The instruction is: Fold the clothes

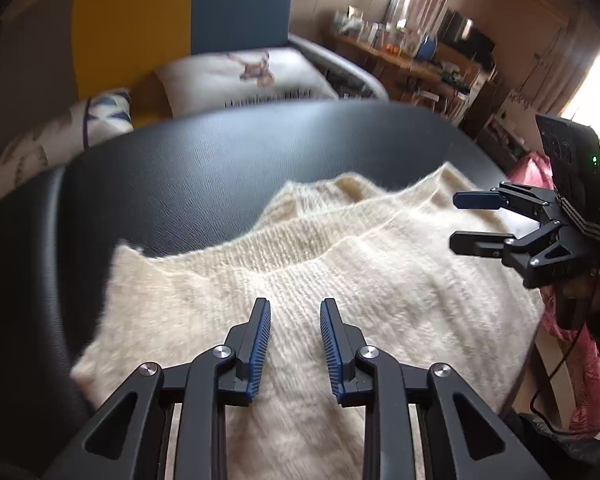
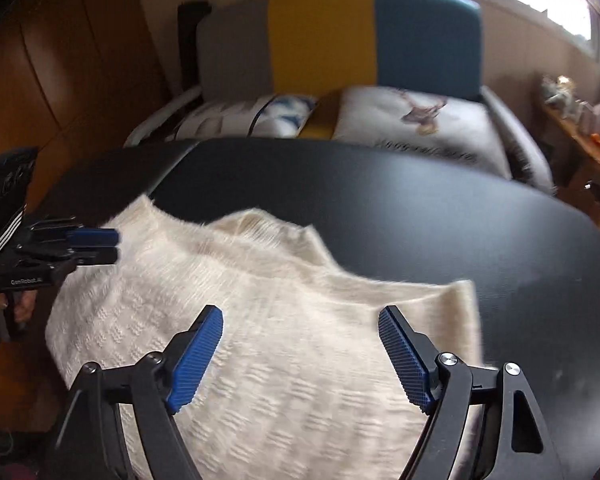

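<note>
In the left wrist view, a cream knitted sweater [image 1: 320,280] fills the lower middle and right of the frame, lying on a dark table [image 1: 204,172] whose bare top takes up the centre and left. The left gripper [image 1: 295,312] hovers at bottom centre with its jaws partly apart and nothing between them, only knit below. At the right edge the right gripper [image 1: 466,220] shows side-on, jaws parted and empty, over the sweater's far right side. In the right wrist view the sweater [image 2: 284,320] spreads across the lower centre, its neckline toward the upper middle and one edge ending just right of the right gripper [image 2: 300,320], which stands wide open and holds nothing. The left gripper [image 2: 108,246] sits at mid-left beside the knit's left edge, its fingers looking close together from this angle. The knit looks soft, light and limp, likely to sag and stretch, so a pinch at a shoulder corner or hem edge seems best.
</note>
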{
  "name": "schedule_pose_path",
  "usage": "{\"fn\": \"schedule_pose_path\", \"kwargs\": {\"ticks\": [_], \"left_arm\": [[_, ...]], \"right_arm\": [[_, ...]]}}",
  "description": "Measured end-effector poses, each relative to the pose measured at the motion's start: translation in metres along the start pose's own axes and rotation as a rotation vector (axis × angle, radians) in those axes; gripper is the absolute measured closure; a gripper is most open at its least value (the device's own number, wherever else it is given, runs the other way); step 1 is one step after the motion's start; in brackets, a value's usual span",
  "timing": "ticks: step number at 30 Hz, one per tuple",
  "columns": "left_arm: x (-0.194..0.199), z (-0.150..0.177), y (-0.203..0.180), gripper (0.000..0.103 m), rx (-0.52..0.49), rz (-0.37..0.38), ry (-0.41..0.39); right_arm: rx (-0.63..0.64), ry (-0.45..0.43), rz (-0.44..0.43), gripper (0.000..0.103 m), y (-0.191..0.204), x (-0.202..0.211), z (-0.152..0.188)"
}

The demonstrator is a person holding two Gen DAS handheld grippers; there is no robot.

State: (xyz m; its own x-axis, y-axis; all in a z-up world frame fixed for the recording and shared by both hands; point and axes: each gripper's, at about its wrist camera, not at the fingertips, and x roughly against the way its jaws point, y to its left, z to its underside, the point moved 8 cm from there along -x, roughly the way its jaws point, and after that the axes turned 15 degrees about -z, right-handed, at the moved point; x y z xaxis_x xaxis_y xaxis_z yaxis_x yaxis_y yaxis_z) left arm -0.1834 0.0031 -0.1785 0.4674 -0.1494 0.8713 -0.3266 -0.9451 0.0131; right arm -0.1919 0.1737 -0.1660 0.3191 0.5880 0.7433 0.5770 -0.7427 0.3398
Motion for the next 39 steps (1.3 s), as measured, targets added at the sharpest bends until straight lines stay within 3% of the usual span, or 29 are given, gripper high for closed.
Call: {"fn": "schedule_pose_path", "kwargs": {"ticks": [2, 4, 5, 6, 9, 11, 13, 15, 19, 21, 27, 29, 32, 34, 35, 38, 39], "left_arm": [[-0.011, 0.008, -0.002, 0.078, -0.010, 0.012, 0.027], [-0.014, 0.016, -0.004, 0.084, -0.014, 0.010, 0.007], [-0.013, 0.018, -0.004, 0.092, -0.008, 0.006, -0.013], [-0.010, 0.020, -0.002, 0.097, 0.024, 0.011, -0.025], [0.006, 0.022, 0.004, 0.100, 0.113, 0.000, -0.101], [0.026, 0.015, 0.008, 0.100, 0.177, 0.016, -0.198], [0.037, 0.004, 0.011, 0.100, 0.216, 0.012, -0.275], [0.033, -0.008, 0.010, 0.100, 0.210, -0.048, -0.319], [-0.025, -0.014, 0.013, 0.100, 0.206, -0.102, -0.220], [-0.043, -0.015, 0.020, 0.098, 0.249, -0.051, -0.148], [-0.036, -0.011, 0.017, 0.097, 0.228, -0.044, -0.131], [-0.028, -0.017, 0.027, 0.093, 0.274, -0.006, -0.134], [0.006, -0.007, 0.057, 0.089, 0.358, -0.006, -0.186], [0.033, 0.005, 0.085, 0.086, 0.424, -0.001, -0.226], [0.043, 0.019, 0.099, 0.085, 0.456, 0.000, -0.232], [0.068, 0.067, 0.137, 0.083, 0.542, 0.012, -0.229], [0.073, 0.087, 0.145, 0.081, 0.564, 0.025, -0.216]], "right_arm": [[-0.020, 0.043, -0.013, 0.023, 0.004, -0.021, 0.006], [-0.032, 0.081, 0.026, 0.064, -0.002, -0.040, 0.013], [-0.038, 0.097, 0.034, 0.094, -0.003, -0.048, 0.017], [-0.022, 0.098, 0.047, 0.094, -0.001, -0.051, 0.019], [0.053, 0.089, 0.099, 0.094, 0.010, -0.053, 0.024], [0.119, 0.087, 0.147, 0.096, 0.020, -0.048, 0.024], [0.179, 0.047, 0.184, 0.096, 0.032, -0.038, 0.014], [0.198, -0.018, 0.215, 0.096, 0.037, -0.026, 0.000], [0.146, -0.039, 0.276, 0.096, 0.017, -0.043, -0.006], [0.093, -0.027, 0.290, 0.096, 0.000, -0.060, 0.001], [-0.008, -0.036, 0.267, 0.096, -0.016, -0.068, 0.012], [-0.019, -0.023, 0.249, 0.096, -0.016, -0.067, 0.013], [-0.049, -0.017, 0.193, 0.094, -0.019, -0.064, 0.012], [-0.088, -0.025, 0.140, 0.089, -0.020, -0.053, 0.012], [-0.105, -0.041, 0.123, 0.080, -0.020, -0.046, 0.011], [-0.092, -0.126, 0.093, 0.038, -0.006, -0.017, 0.009], [-0.076, -0.150, 0.076, 0.032, 0.003, -0.008, 0.009]]}}
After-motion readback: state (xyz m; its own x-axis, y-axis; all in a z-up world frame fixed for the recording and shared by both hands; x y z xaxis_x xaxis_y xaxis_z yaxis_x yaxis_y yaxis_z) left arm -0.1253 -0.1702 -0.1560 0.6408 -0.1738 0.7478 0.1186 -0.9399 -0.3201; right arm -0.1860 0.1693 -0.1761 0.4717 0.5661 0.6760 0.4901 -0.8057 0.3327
